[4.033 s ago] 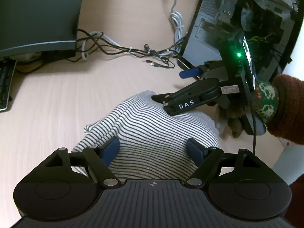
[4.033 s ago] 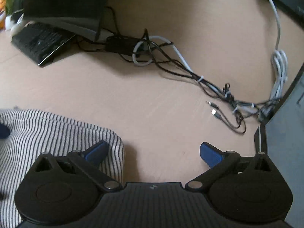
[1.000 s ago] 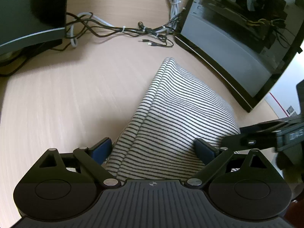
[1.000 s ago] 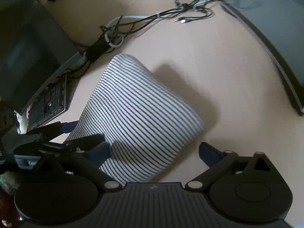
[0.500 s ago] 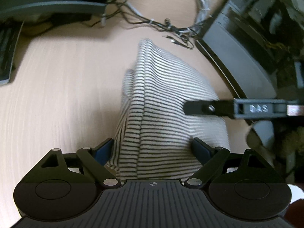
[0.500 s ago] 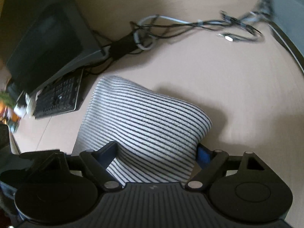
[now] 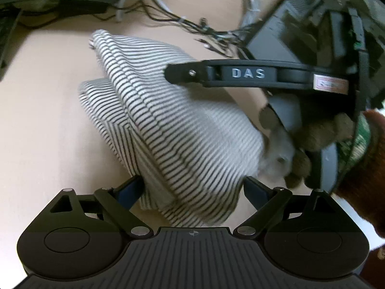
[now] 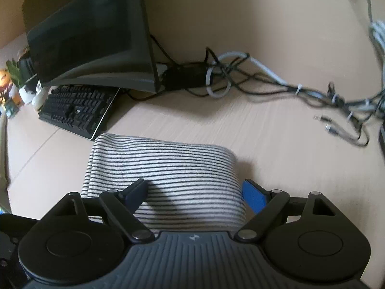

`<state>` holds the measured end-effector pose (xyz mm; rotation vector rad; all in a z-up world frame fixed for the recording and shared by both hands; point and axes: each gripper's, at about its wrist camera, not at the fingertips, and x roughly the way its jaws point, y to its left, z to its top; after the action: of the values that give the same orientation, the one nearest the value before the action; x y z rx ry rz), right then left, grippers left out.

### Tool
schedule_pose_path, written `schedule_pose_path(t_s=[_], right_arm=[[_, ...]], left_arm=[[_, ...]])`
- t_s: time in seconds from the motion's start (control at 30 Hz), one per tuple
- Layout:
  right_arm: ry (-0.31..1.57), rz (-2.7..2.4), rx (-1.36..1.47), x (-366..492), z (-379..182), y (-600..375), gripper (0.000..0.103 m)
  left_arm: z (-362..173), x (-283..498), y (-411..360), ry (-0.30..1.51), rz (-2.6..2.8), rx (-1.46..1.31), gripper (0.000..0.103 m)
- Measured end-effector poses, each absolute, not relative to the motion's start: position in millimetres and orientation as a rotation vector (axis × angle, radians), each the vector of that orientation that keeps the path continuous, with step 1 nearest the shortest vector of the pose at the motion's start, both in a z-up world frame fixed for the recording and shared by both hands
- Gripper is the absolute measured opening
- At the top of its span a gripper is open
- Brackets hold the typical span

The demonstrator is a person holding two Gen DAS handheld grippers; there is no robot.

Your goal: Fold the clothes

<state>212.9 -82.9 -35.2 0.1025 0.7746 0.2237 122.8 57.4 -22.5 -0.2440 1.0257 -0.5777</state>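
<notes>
A folded black-and-white striped garment (image 7: 173,130) lies on the light wooden table (image 7: 43,120). Its near end sits between the wide-spread fingers of my left gripper (image 7: 192,190), which is open. My right gripper (image 7: 182,74), held by a hand in a brown sleeve (image 7: 361,173), reaches in side-on from the right above the garment's far part. In the right wrist view the garment (image 8: 168,163) fills the gap of the right gripper (image 8: 195,191). Its left finger (image 8: 137,190) rests on top of the cloth and its right pad (image 8: 252,193) stands at the folded edge; the jaws are open.
A dark monitor (image 8: 91,36) and a black keyboard (image 8: 74,108) stand left of the garment. Tangled cables (image 8: 264,82) run along the back of the table. A black computer case (image 7: 300,24) stands at the right. Small items (image 8: 14,84) sit at the far left.
The right gripper has swung in from the right and now reaches over the garment, which sits squarely between its jaws. In the left view the garment has turned and its far end points left.
</notes>
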Motion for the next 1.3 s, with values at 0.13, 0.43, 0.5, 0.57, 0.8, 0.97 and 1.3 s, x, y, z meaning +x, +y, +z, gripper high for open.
schedule_pose_path(t_s=[0.13,0.43,0.5,0.57,0.8,0.97,1.3], right_arm=[[0.740,0.194,0.085,197,-27,-92,0.091],[0.690,0.220,0.049,120,-21,-84,0.078],[0.714,0.249,-0.061,111,-33,-61,0.075],[0.727,0.255,-0.173,103,-46,-40,0.075],[0.721,0.217,-0.240,97,-55,-30,0.076],[0.724,0.211,-0.241,96,-59,-31,0.076],[0.711,0.276,-0.180,103,-42,-49,0.079]], left_arm=[[-5,121,75,0.993,-0.553,-0.203,0.094],[28,142,101,0.865,-0.267,-0.102,0.081],[32,148,93,0.851,-0.263,-0.092,0.076],[34,151,87,0.846,-0.280,-0.097,0.074],[40,154,66,0.814,-0.325,-0.051,0.074],[40,163,57,0.782,-0.334,-0.042,0.074],[-1,185,69,0.897,-0.319,-0.046,0.058]])
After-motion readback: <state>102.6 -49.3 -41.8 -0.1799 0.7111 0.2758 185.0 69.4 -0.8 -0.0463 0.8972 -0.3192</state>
